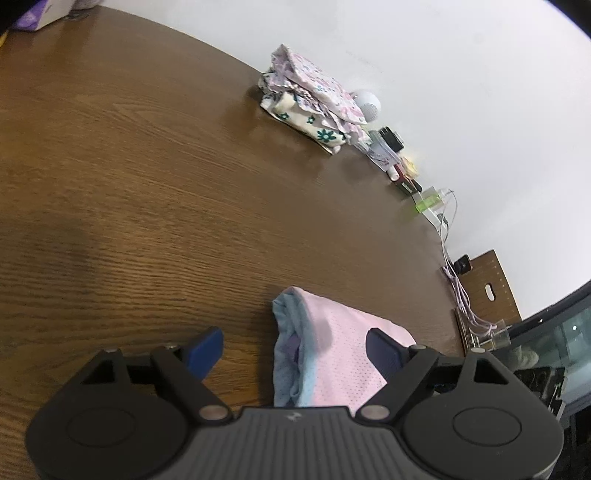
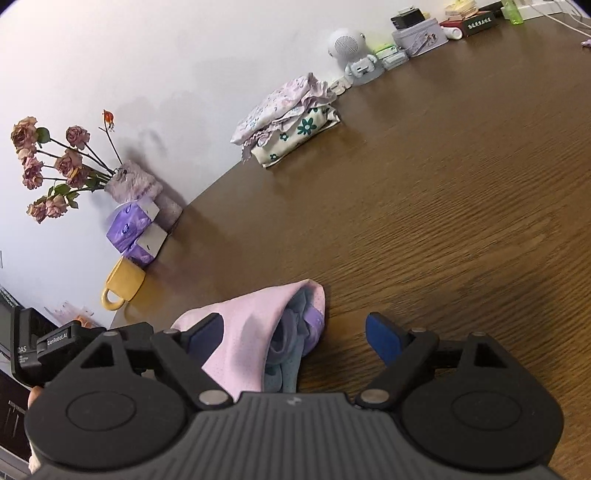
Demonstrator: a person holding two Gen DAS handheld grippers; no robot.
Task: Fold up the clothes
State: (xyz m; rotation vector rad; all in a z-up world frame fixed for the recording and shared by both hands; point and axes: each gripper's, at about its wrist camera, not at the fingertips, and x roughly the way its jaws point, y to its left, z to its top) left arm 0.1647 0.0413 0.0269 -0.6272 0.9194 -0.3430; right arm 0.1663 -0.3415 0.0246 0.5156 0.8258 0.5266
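Observation:
A small pink mesh garment (image 1: 343, 350) with a blue-grey inner layer lies folded on the brown wooden table (image 1: 147, 184), close in front of both cameras. My left gripper (image 1: 295, 345) stands open over its left end, with the right finger (image 1: 382, 350) above the pink cloth and the left finger over bare wood. In the right wrist view the same garment (image 2: 251, 325) lies under my open right gripper (image 2: 293, 330), whose left finger (image 2: 207, 332) is over the cloth. Neither pair of pads presses on it. A folded floral pile (image 1: 310, 107) (image 2: 288, 122) sits by the wall.
Along the wall stand a white round speaker (image 2: 345, 44), small boxes and bottles (image 2: 417, 35), and cables (image 1: 450, 240). A vase of dried roses (image 2: 55, 162), purple tissue packs (image 2: 133, 229) and a yellow mug (image 2: 123, 284) occupy the table's left end.

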